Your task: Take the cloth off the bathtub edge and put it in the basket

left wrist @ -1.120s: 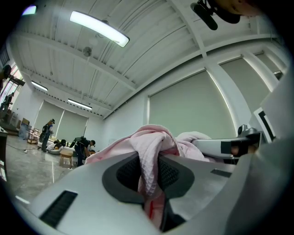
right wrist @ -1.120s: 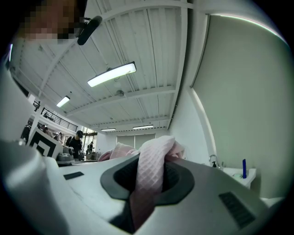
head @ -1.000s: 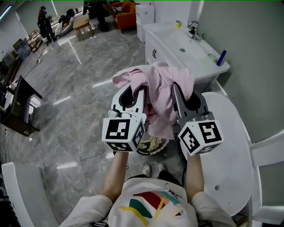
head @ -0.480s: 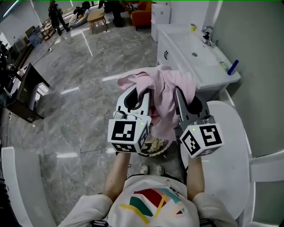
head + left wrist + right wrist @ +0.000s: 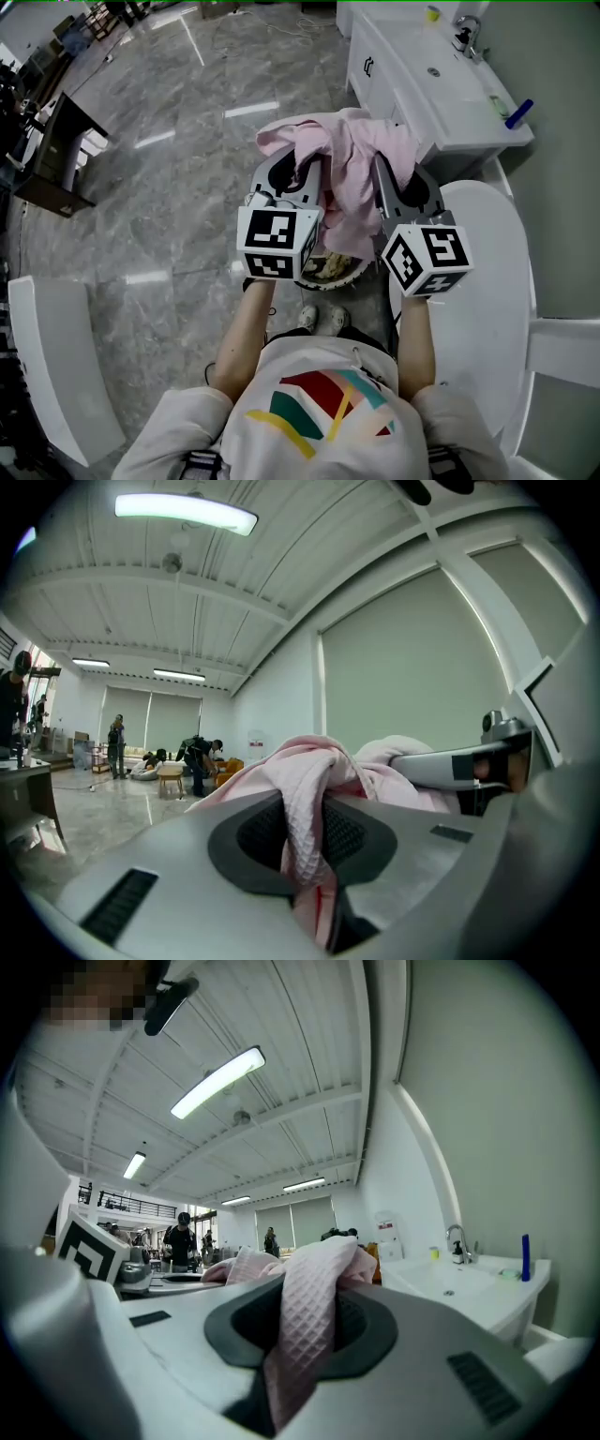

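A pink waffle-weave cloth (image 5: pixel 352 173) hangs bunched in the air between my two grippers. My left gripper (image 5: pixel 298 169) is shut on one fold of it, and the cloth (image 5: pixel 302 803) fills the gap between the jaws of that left gripper (image 5: pixel 307 855). My right gripper (image 5: pixel 397 176) is shut on another fold, and there the cloth (image 5: pixel 309 1312) droops out of the right gripper (image 5: pixel 302 1335). Below the hanging cloth, a woven basket (image 5: pixel 328 274) shows on the floor between the two marker cubes. The white bathtub edge (image 5: pixel 478 281) lies under my right arm.
A white vanity with a sink (image 5: pixel 441 80), a tap and a blue bottle (image 5: pixel 517 113) stands at the far right. Grey marble floor (image 5: pixel 159 187) spreads to the left, with a dark stand (image 5: pixel 61 155) on it. A white rim (image 5: pixel 47 366) runs along the near left.
Both grippers have kept their hold on the cloth. The view has shifted, so the vanity sits further up and right and more of the basket shows under the cloth.
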Demonstrator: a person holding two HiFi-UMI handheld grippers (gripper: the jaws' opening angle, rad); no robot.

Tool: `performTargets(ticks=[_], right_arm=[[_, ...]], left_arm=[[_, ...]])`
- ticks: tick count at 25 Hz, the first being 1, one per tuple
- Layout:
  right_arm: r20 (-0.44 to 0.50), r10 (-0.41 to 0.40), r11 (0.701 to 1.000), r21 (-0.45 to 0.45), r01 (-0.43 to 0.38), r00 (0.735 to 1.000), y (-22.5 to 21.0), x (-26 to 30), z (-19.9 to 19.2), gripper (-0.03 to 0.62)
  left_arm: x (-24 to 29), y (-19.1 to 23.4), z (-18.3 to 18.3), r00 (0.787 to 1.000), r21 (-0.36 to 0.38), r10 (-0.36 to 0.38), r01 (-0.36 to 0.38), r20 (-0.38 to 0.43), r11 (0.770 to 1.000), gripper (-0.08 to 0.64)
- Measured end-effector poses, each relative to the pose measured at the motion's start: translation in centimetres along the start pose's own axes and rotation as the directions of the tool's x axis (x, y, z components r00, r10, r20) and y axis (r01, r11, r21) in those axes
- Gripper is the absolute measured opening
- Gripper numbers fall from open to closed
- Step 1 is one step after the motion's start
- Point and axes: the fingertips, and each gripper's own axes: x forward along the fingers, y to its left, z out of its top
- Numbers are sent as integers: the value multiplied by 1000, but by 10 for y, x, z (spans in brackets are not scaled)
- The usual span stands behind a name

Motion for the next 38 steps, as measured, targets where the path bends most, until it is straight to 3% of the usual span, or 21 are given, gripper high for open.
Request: performTargets(ticks=[10, 15, 19, 25, 29, 33, 38], right_arm=[[-197, 23, 999, 41, -15, 980, 5, 16, -118, 79], [-297, -23, 996, -88, -3, 954, 4, 21, -178, 78], [-429, -41, 998, -54, 20, 903, 5, 8, -246, 80], [-618, -75, 997, -49, 57, 783, 1, -23, -332, 78], [-665, -47, 999, -27, 39, 745, 6, -39, -358, 80], [-687, -51, 999, -34, 38, 725, 3, -48, -367, 81], [-677, -47, 999, -11, 54, 734, 4, -43, -366, 81]], left_arm=[[-10, 20, -108, 976, -34, 52, -61, -214, 998, 64], [-10, 28, -169, 955, -6, 51, -55, -293, 998, 64], [-20, 25, -228, 921, -11, 34, -41, -387, 999, 64], [-33, 11, -302, 855, -65, -6, -33, -519, 997, 64], [-46, 2, -329, 817, -79, -14, -38, -576, 996, 64], [-52, -5, -341, 797, -98, -24, -44, -604, 994, 64], [-49, -3, -340, 795, -97, -33, -33, -605, 995, 64]])
